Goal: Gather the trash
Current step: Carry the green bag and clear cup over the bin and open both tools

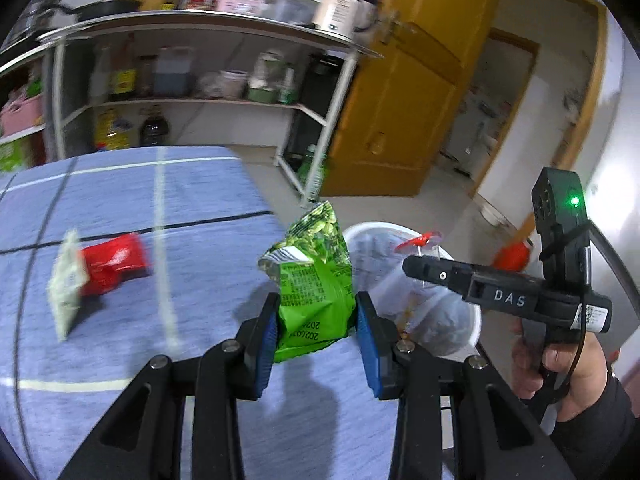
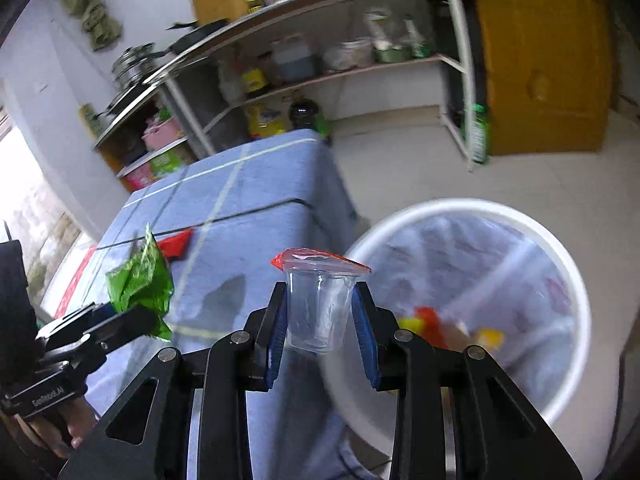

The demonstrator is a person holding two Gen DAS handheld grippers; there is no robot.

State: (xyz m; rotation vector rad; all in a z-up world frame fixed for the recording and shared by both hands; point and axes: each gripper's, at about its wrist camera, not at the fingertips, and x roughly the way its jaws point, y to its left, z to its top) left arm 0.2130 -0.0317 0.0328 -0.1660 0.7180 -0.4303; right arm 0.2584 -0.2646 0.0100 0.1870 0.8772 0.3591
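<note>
My left gripper [image 1: 316,320] is shut on a crumpled green snack bag [image 1: 316,280] and holds it above the right edge of the blue-clothed table [image 1: 120,200]. The bag also shows in the right wrist view [image 2: 140,284]. My right gripper [image 2: 320,320] is shut on a clear plastic cup [image 2: 318,308] with a peeled red lid, held beside the white trash bin [image 2: 576,280]. The bin [image 1: 368,230] is lined with a clear bag and holds some wrappers. A red packet [image 1: 114,264] and a pale sachet [image 1: 66,284] lie on the table.
A metal kitchen shelf [image 1: 192,20] with pots, bottles and jars stands behind the table. A yellow wooden door [image 1: 408,100] is at the right. The tiled floor [image 2: 400,168] lies around the bin. A green bottle [image 2: 478,132] stands by the shelf leg.
</note>
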